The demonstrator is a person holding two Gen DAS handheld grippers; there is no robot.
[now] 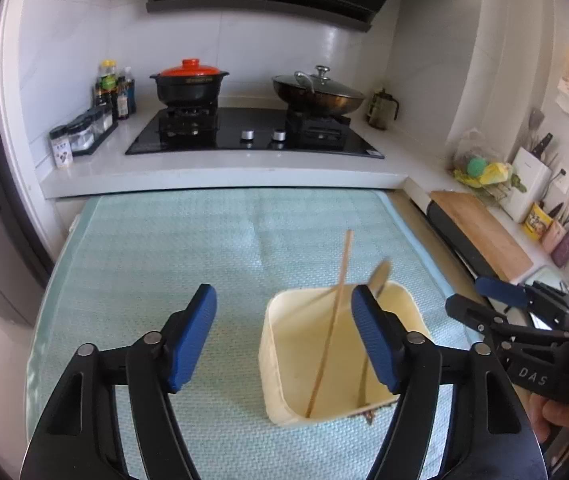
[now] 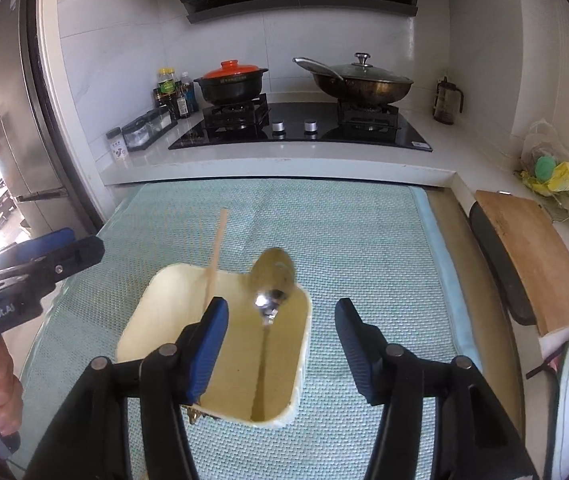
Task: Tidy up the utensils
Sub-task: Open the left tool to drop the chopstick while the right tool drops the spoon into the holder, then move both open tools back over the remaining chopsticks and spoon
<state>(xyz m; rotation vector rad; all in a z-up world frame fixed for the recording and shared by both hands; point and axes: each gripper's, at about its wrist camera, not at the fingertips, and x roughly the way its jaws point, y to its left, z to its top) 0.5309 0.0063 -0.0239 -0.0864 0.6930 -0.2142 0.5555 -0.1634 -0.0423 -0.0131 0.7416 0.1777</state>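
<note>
A cream square holder (image 1: 284, 364) (image 2: 144, 320) stands on the pale green mat. A wooden chopstick (image 1: 338, 296) (image 2: 216, 248) and a metal spoon (image 2: 274, 276) (image 1: 380, 274) stand in it, leaning over the far rim. My left gripper (image 1: 284, 330) is open and empty, its right finger over the holder. My right gripper (image 2: 282, 344) is open and empty, its left finger over the holder. Each gripper shows at the edge of the other view, the right one (image 1: 484, 300) and the left one (image 2: 60, 248).
The green mat (image 1: 164, 240) (image 2: 364, 232) covers the table. Behind it a counter holds a hob (image 1: 252, 132) with a red-lidded pot (image 1: 189, 80) and a lidded wok (image 1: 318, 90), and condiment bottles (image 1: 112, 92). A wooden board (image 2: 532, 256) lies at the right.
</note>
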